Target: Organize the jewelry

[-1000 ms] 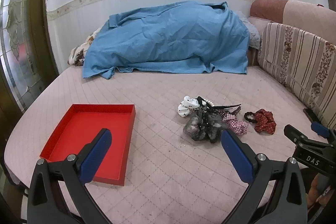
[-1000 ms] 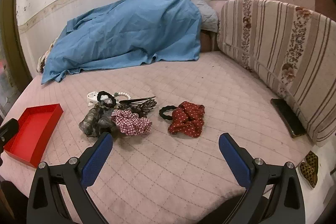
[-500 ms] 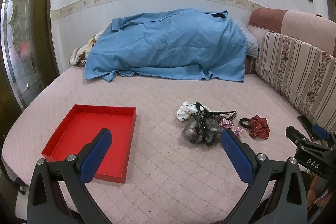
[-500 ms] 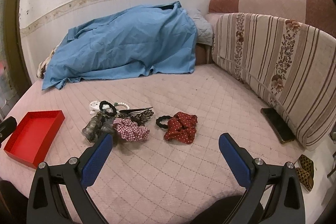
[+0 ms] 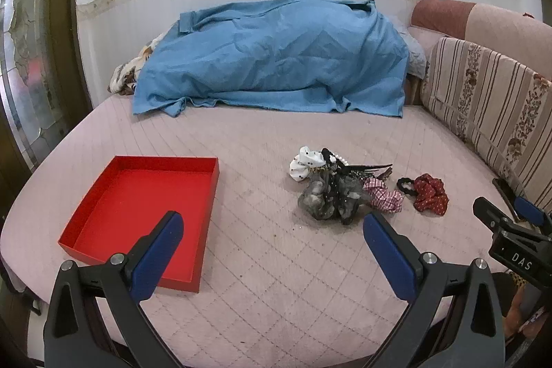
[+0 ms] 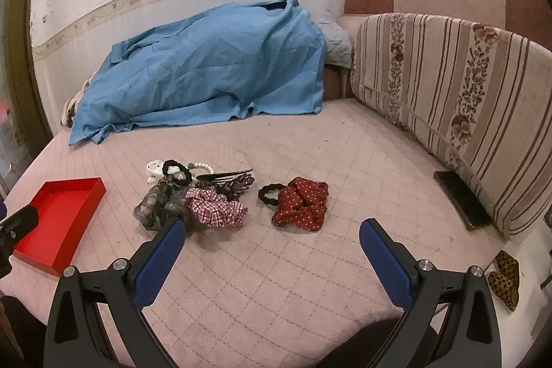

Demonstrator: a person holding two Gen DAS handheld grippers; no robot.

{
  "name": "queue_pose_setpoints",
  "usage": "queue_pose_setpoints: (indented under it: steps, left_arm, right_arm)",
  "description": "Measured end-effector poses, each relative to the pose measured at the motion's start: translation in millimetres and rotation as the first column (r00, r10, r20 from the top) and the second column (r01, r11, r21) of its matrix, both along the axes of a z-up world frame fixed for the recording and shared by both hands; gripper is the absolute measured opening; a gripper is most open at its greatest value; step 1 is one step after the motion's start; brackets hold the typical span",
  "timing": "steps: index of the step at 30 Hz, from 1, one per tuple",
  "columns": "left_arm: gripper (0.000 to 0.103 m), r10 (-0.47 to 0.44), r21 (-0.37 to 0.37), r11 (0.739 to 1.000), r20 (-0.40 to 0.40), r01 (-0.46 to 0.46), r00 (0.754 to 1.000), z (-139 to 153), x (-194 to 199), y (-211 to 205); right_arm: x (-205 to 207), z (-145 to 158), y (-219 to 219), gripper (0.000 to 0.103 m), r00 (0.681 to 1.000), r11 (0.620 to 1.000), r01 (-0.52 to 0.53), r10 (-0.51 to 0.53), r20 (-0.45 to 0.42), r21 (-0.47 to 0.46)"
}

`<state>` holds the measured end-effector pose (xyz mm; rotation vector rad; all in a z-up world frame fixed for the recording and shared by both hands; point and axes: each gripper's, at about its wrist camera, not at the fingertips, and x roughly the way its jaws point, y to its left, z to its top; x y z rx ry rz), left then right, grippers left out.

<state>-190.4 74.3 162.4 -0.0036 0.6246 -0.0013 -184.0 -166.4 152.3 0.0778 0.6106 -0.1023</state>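
Scrunchies and hair ties (image 6: pixel 207 195) heaped ahead of your right gripper (image 6: pixel 272 247), left of centre; red tray (image 5: pixel 138 206) under your left gripper (image 5: pixel 272 240). Both jaws apart, empty, ready.

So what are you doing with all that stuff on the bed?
Someone is holding two claws over the bed, about to tidy hair accessories into the red tray. Both the left claw and the right claw are open and holding nothing. The tray has nothing in it yet. The red polka-dot scrunchie, the plaid scrunchie and the tangled pile beside them, with a pearl bracelet, all lie on the mattress.
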Motion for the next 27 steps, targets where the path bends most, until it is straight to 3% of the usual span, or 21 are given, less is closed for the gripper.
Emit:
queue_pose_setpoints:
  steps: [27]
  left_arm:
    - [0.103, 0.007, -0.024, 1.0, -0.173, -0.011, 0.985, -54, 42, 5]
  right_arm:
    - [34, -48, -2, 0.102, 0.991, 0.998, -0.016, 0.024, -0.133, 0.061]
